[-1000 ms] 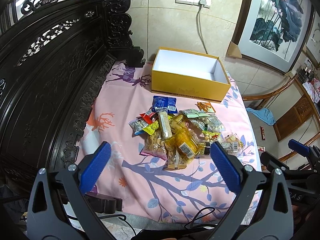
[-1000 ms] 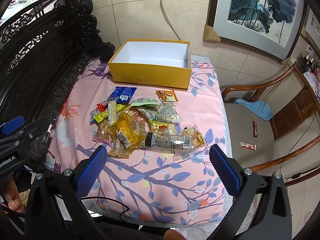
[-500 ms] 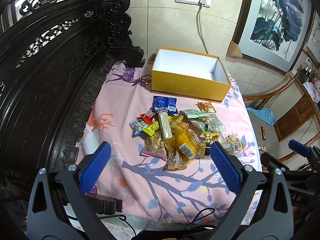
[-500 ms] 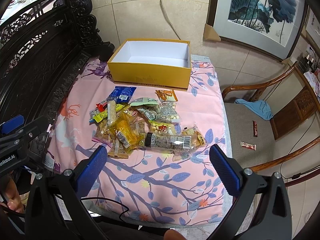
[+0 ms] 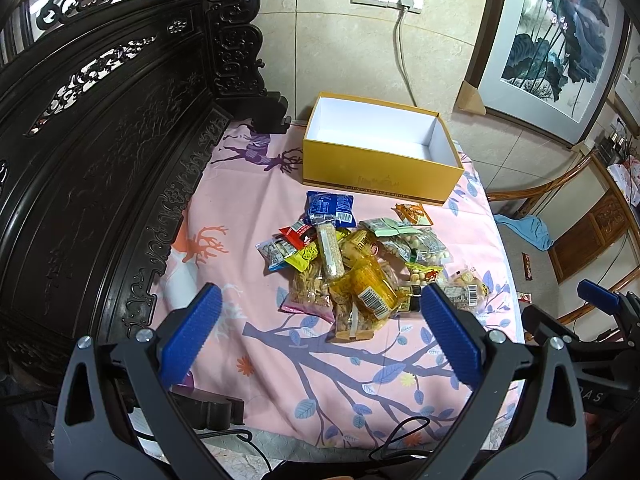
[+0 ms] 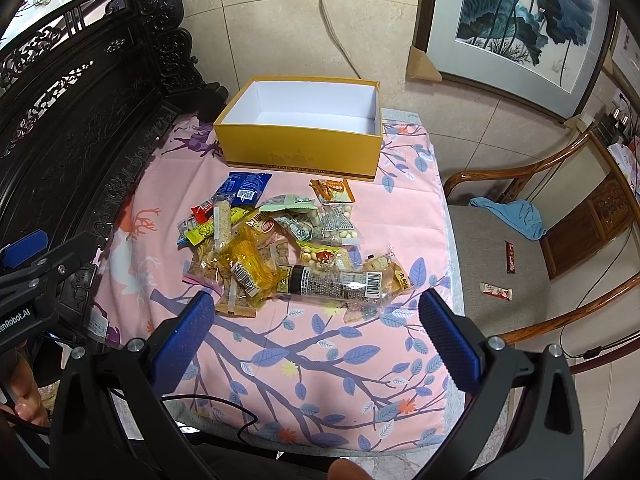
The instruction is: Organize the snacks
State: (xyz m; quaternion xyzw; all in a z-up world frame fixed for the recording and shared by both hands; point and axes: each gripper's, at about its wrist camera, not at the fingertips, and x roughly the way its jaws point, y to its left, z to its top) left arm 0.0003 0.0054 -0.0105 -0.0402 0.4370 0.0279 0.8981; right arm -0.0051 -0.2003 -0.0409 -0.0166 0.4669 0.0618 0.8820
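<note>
Pink tablecloth (image 5: 248,224) printed with deer, branches and leaves covers the table; tiled wall behind carries a socket with a plugged cable (image 5: 404,32), and a framed lotus painting (image 6: 520,20) leans at the right. Dark carved wooden furniture (image 5: 100,140) borders the cloth on the left. Yellow box (image 5: 380,176), white inside, nothing visible in it, sits at the far edge of the cloth. Snack pile (image 6: 280,244) lies mid-cloth, just in front of the box but not touching it. Items noted: blue packet (image 6: 244,188) and small orange packet (image 6: 332,192) nearest the box; yellow translucent bag (image 5: 368,288) on top near the middle; long clear pack with barcode (image 6: 340,284) on the near right side; sesame bar (image 5: 330,248) lying across other wrappers. Left gripper (image 5: 320,348): blue pads spread wide, holding nothing, hovering over the near edge of the cloth short of the pile. Right gripper (image 6: 316,344): jaws likewise wide apart, empty, over the near edge. Wooden chair (image 6: 520,248) to the right of the table holds a blue cloth (image 6: 512,216) and two small wrapped snacks (image 6: 500,280) on its seat, well apart from the pile.
</note>
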